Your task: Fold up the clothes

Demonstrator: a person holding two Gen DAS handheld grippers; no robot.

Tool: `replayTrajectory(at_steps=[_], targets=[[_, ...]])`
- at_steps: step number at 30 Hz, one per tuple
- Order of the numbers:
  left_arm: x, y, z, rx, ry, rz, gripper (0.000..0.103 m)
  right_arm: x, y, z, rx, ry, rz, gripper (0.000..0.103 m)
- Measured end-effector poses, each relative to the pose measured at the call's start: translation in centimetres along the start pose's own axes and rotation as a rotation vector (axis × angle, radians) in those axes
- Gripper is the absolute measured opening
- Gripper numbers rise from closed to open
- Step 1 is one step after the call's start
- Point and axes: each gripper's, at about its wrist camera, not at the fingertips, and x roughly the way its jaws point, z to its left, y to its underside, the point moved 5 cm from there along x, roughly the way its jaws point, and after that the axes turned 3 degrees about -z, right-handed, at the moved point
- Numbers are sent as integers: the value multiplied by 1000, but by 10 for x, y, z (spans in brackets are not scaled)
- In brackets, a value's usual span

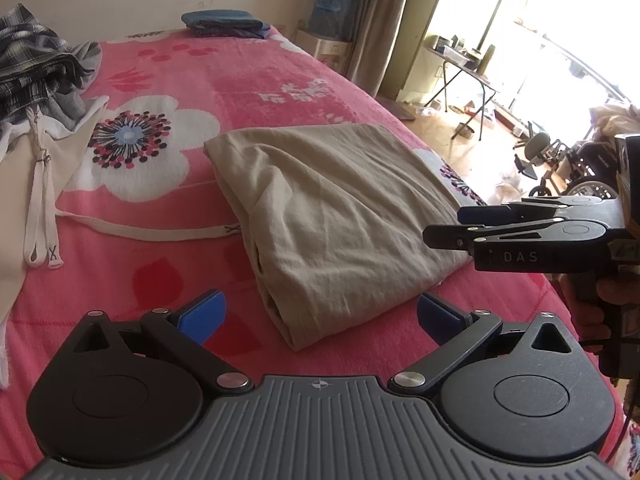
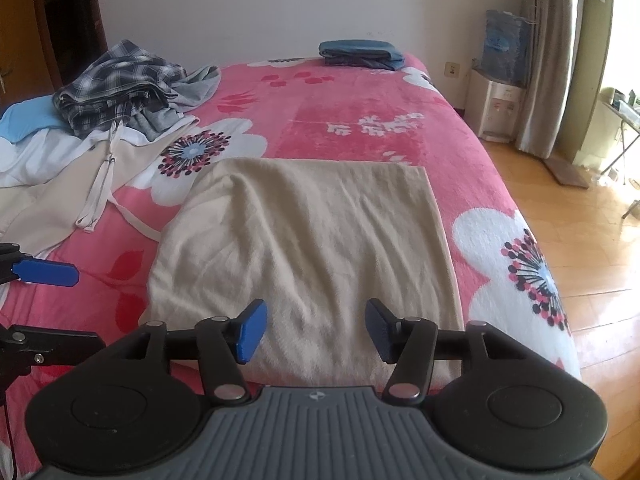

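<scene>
A beige garment lies folded into a rough rectangle on the pink flowered blanket, near the bed's front edge. My left gripper is open wide, hovering over the garment's near left corner; nothing sits between its blue pads. My right gripper is open above the garment's near edge, pads clear of the cloth. It also shows in the left wrist view, where the right gripper reaches in from the right, held by a hand. The left gripper enters the right wrist view at the left edge.
A heap of unfolded clothes, plaid on top, lies at the bed's left with a cream strappy garment. Folded blue clothes sit at the far end. To the right are a water dispenser and wooden floor.
</scene>
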Motion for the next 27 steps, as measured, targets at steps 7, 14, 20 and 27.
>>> replayTrajectory(at_steps=[7, 14, 20, 27], targets=[[0, 0, 0, -4, -3, 5, 103, 1, 2, -1, 2, 19, 8, 66], [0, 0, 1, -21, -7, 7, 103, -4, 2, -2, 23, 9, -7, 83], [1, 1, 2, -27, -11, 12, 103, -9, 2, 4, -17, 12, -43, 101], [1, 1, 3, -27, -17, 14, 103, -13, 0, 6, -22, 49, -66, 103]])
